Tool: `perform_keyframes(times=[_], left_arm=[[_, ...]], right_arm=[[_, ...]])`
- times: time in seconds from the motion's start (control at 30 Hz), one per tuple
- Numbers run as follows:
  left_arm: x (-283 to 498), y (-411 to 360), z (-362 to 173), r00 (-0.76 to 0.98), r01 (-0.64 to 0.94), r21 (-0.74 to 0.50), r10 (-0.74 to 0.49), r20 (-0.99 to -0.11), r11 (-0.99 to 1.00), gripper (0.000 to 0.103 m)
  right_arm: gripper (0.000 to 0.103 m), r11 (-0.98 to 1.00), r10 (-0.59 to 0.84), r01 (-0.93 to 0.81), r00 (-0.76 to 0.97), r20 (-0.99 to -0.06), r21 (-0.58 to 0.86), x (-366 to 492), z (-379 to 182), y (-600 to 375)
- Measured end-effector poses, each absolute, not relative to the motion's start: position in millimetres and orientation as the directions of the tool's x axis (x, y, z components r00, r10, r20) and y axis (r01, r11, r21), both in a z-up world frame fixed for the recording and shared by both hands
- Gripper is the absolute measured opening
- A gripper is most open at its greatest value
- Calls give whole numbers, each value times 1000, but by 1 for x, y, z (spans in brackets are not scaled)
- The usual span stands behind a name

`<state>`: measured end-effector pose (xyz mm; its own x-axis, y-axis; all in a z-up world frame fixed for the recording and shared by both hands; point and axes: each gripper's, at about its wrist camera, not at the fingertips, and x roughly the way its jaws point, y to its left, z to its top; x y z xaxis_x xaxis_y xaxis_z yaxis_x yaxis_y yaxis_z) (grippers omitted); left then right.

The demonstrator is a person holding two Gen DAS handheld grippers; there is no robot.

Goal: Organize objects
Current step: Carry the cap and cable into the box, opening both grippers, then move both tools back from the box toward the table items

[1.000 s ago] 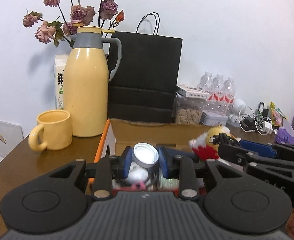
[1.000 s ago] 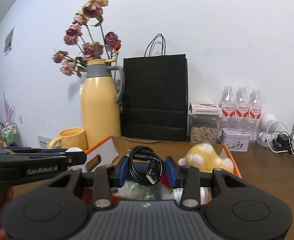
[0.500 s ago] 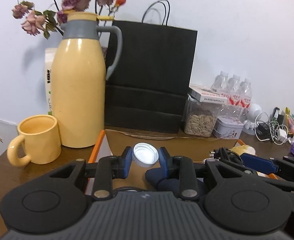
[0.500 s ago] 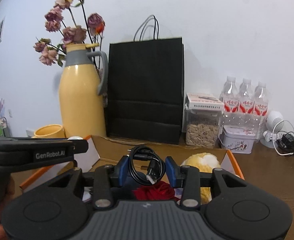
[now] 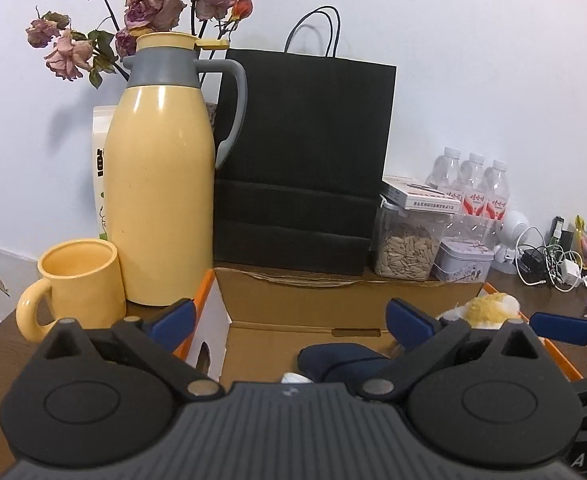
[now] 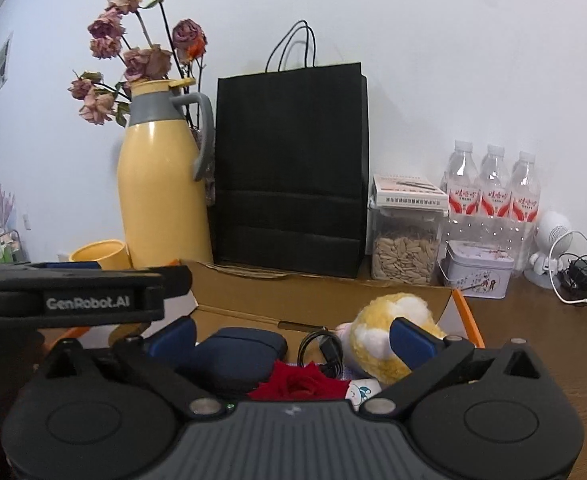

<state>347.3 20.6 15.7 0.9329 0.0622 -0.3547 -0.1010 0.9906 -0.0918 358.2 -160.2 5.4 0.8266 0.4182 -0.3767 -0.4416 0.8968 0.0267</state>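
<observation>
An open cardboard box [image 5: 333, 296] [image 6: 317, 300] sits on the brown table in front of both grippers. In the right wrist view it holds a dark blue pouch [image 6: 237, 352], a coiled black USB cable [image 6: 325, 354], a red rose [image 6: 301, 384] and a yellow and white plush toy [image 6: 389, 332]. My left gripper [image 5: 291, 318] is open and empty above the box. A small white piece [image 5: 295, 378] lies low beside the pouch [image 5: 341, 360]. My right gripper [image 6: 291, 338] is open and empty above the box.
A yellow thermos [image 5: 161, 184] and yellow mug [image 5: 75, 280] stand left of the box. A black paper bag [image 5: 305, 160] stands behind it. A seed jar [image 5: 407, 248], tin [image 5: 463, 260], water bottles [image 5: 473, 188] and tangled cables [image 5: 549, 264] are at the right.
Both grippers have opened. The left let go of the white cap and the right let go of the black cable, which now lies in the box.
</observation>
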Motion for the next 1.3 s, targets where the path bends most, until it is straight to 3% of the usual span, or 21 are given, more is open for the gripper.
perform_keyframes(times=[1.3], left_arm=[[247, 12, 26, 927, -118, -46, 94, -364, 992, 103]], right_arm=[[103, 908, 385, -418, 851, -358, -17, 262, 17, -190]])
